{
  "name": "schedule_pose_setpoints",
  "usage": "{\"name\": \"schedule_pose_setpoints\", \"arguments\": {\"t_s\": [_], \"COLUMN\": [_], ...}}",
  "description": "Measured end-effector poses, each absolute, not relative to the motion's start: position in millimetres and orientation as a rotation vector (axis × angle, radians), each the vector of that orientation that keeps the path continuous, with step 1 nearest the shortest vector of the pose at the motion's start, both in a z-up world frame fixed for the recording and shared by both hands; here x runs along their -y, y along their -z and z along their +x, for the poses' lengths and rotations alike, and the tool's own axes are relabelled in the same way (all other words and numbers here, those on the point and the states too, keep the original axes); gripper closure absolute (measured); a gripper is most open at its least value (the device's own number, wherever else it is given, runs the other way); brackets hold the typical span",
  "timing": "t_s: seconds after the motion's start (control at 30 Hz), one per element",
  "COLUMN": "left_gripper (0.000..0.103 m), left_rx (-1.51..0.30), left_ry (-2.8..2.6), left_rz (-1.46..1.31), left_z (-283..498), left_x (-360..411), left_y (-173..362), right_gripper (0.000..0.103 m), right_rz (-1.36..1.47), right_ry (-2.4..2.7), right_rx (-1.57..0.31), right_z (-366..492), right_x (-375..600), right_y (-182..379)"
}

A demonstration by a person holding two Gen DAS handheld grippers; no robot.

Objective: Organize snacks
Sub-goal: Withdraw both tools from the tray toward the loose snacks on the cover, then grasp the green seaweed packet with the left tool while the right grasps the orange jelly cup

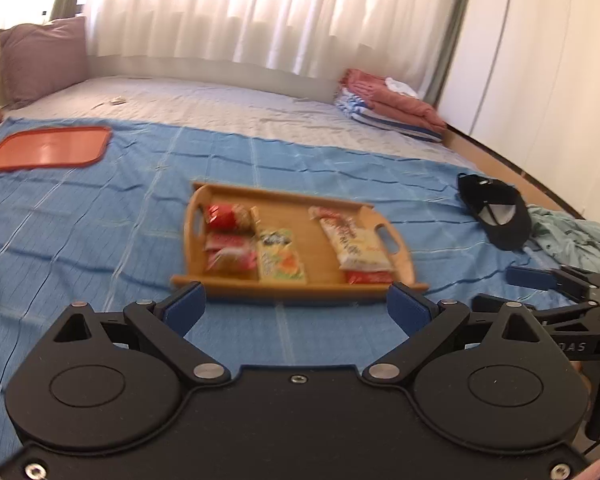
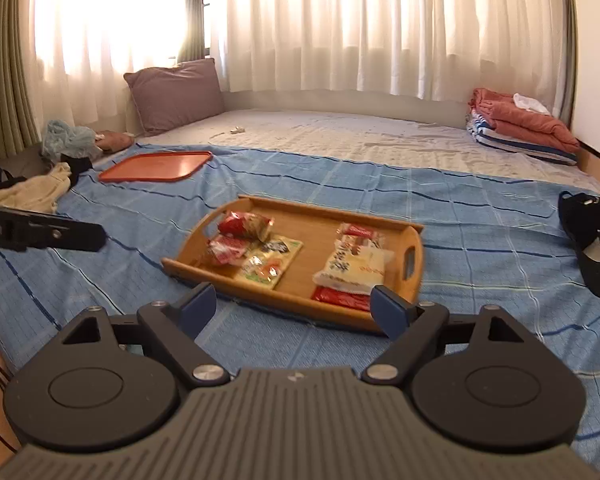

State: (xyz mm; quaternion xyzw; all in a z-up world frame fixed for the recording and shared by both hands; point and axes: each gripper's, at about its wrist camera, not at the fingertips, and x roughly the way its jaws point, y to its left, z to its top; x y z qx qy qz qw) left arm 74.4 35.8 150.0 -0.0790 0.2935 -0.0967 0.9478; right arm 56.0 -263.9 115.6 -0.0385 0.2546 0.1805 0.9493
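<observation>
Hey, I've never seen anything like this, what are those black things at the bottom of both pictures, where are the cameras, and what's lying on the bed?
Those are two hand-held grippers, each carrying a wide-angle camera that looks along its blue-padded fingers. One picture comes from the left gripper, the other from the right gripper. Both stand open and hold nothing. On the blue blanket sits a wooden tray with handles, carrying several snack packets. Farther back lies an empty orange tray. A black cap lies off to the right.

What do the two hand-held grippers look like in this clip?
Both are matte black linkages with round discs, silver pivot screws and blue finger pads. The left hand-held gripper has a smooth black body; the right hand-held gripper has a ribbed grey one.
</observation>
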Motion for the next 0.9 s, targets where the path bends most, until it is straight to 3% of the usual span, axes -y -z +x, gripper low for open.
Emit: {"name": "schedule_pose_setpoints", "arguments": {"t_s": [0.1, 0.43, 0.9], "left_gripper": [0.006, 0.005, 0.005], "left_rx": [-0.591, -0.618, -0.613], "left_ry": [0.163, 0.019, -0.072], "left_rz": [-0.152, -0.116, -0.097], "left_z": [63.1, 63.6, 79.4], "left_x": [-41.7, -57.0, -57.5], "left_y": [-132.3, -60.8, -5.7], "right_gripper": [0.007, 0.002, 0.006], "right_rz": [-0.079, -0.115, -0.130], "right_ry": [-0.324, -0.182, -0.087], "right_rx": [-0.509, -0.531, -0.576], "right_z": [46.7, 35.6, 39.9], "right_x": [270.7, 284.7, 284.7], "right_y": [-99.1, -36.5, 19.2]}}
